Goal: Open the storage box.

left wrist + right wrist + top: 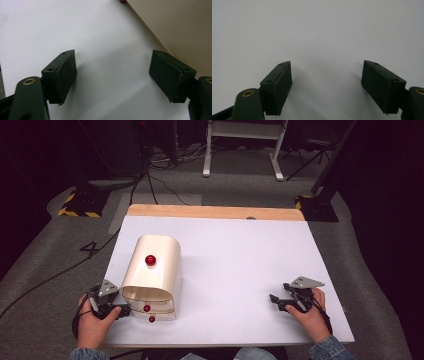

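A: What do we see by our left gripper [118, 306]?

B: We see a cream box [152, 270] with a round top, lying on the white desk [240, 270]. It sits just beside the left gripper, on its right side. The gripper is very near it, but we cannot tell if it touches.

A: Are the jaws open?

B: Yes. In the left gripper view the two black jaws stand wide apart, and we see bare white desk between them. They hold nothing. The cream box [175, 27] fills the corner past the right jaw, and most of it is cut off by the edge.

A: What are the red dots?

B: One red knob [150, 259] sits on top of the box, farther away than the gripper. Two more red knobs [147, 308] are at the near end, right next to the gripper. They look like they sit on little drawers, but that end is small and hard to make out. In the left gripper view we see just a tiny reddish bit at the top edge, too cut off to name.

A: And our right gripper [278, 301]?

B: It rests on the desk well apart from the box, far off to the side. Its jaws are wide too, with nothing but white desk [319, 32] ahead of them.
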